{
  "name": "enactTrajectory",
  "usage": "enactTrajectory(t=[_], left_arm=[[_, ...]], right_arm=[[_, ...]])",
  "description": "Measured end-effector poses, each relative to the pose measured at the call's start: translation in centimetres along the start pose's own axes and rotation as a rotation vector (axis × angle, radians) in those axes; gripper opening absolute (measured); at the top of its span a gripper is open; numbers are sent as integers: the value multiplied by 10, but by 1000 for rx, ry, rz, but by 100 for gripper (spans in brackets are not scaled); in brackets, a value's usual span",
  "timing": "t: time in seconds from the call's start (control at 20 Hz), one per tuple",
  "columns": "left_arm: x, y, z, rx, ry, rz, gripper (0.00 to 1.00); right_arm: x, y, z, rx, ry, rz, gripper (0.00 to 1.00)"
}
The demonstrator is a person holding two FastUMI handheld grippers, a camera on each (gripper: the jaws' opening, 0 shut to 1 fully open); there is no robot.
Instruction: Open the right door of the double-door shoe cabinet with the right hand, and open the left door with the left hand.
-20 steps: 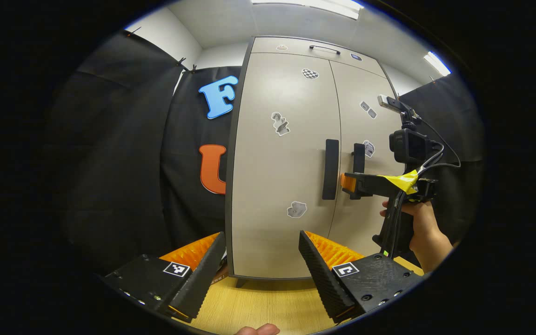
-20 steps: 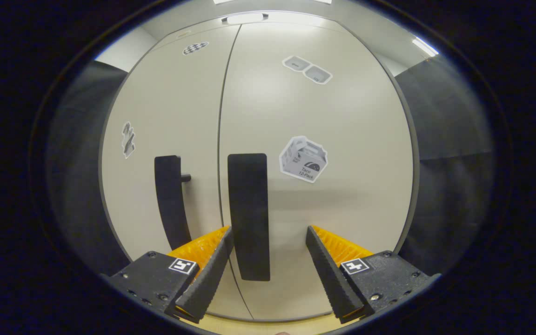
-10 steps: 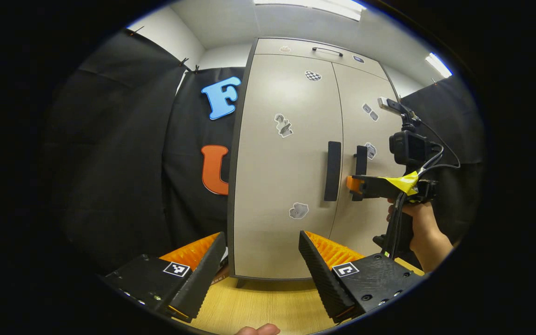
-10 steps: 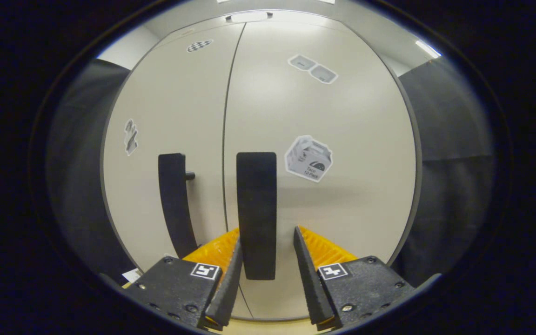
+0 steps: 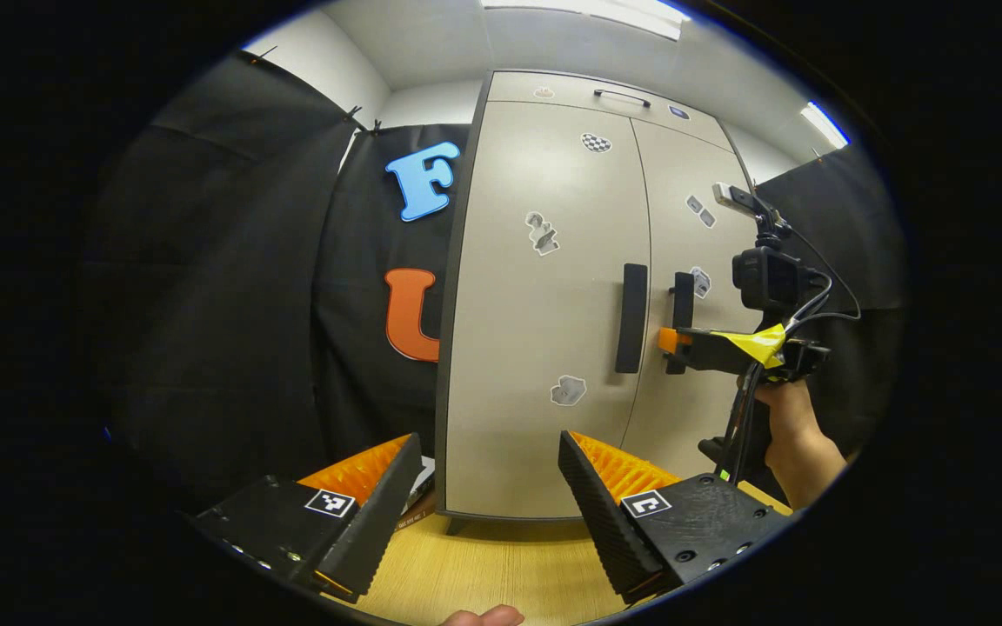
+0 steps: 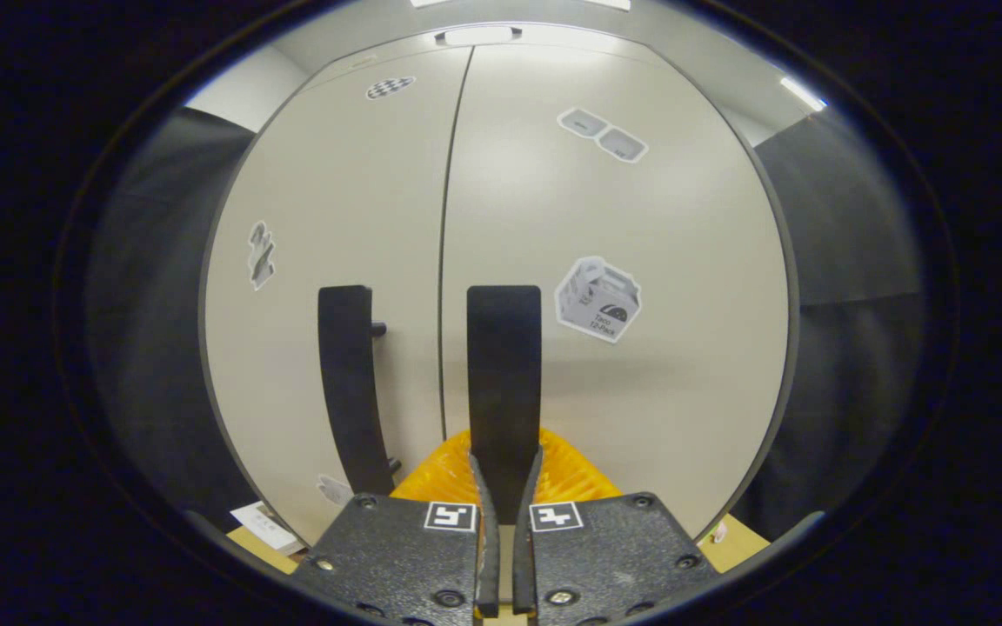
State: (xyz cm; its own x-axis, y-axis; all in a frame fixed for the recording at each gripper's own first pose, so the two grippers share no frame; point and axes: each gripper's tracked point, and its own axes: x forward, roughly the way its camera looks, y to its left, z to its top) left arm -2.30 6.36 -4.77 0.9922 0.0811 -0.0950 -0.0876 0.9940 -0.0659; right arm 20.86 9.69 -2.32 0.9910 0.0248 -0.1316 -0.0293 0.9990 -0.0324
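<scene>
The beige shoe cabinet (image 5: 544, 174) stands with both doors closed. Its left door's black handle (image 5: 631, 317) and right door's black handle (image 5: 682, 291) sit side by side at the middle seam. My left gripper (image 5: 488, 443) is open, low and well back from the left door, with nothing between its fingers. In the left gripper view the right gripper (image 5: 671, 341), held by a hand (image 5: 792, 435), is at the right handle. In the right gripper view my right gripper (image 6: 505, 465) is shut on the lower end of the right door's handle (image 6: 504, 365); the left door's handle (image 6: 351, 382) stands beside it.
The cabinet stands on a light wooden surface (image 5: 484, 565). Black cloth walls (image 5: 231, 287) close in on both sides. Above the doors is a top panel with a small handle (image 5: 618, 94). Stickers dot both doors. A paper slip (image 6: 264, 526) lies by the cabinet's foot.
My right gripper went from open around the right door's handle to shut on its lower end. The left gripper barely moved and stayed open. Both doors stayed closed.
</scene>
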Motion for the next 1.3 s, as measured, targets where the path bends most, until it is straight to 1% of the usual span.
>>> enactTrajectory(t=[0.2, 0.3, 0.45, 0.6, 0.75, 0.9, 0.95, 1.1, 1.3], left_arm=[[-4, 0, 1, 6, -13, 5, 95], [-8, -5, 1, 13, -15, -2, 95], [-11, -14, 5, 18, -27, -11, 95], [-8, -29, 0, 18, -15, -35, 95], [-6, -42, 0, 35, -19, -53, 95], [0, -52, -3, 41, -16, -65, 95], [2, -56, -4, 38, -12, -74, 95], [8, -66, -7, 33, -3, -94, 95], [18, -76, -9, 35, 2, -118, 95]], right_arm=[[-13, 0, 0, 7, -1, 45, 9], [-34, -3, -1, 1, 4, 85, 9], [-70, -14, 1, 18, 10, 167, 10], [-101, -30, -3, 3, 17, 196, 9], [-124, -47, -3, -5, 8, 202, 9], [-147, -68, -3, 0, 2, 195, 10], [-153, -75, -4, -5, 2, 191, 9], [-171, -99, -3, -16, -5, 161, 8], [-187, -128, -3, -37, -3, 95, 8]])
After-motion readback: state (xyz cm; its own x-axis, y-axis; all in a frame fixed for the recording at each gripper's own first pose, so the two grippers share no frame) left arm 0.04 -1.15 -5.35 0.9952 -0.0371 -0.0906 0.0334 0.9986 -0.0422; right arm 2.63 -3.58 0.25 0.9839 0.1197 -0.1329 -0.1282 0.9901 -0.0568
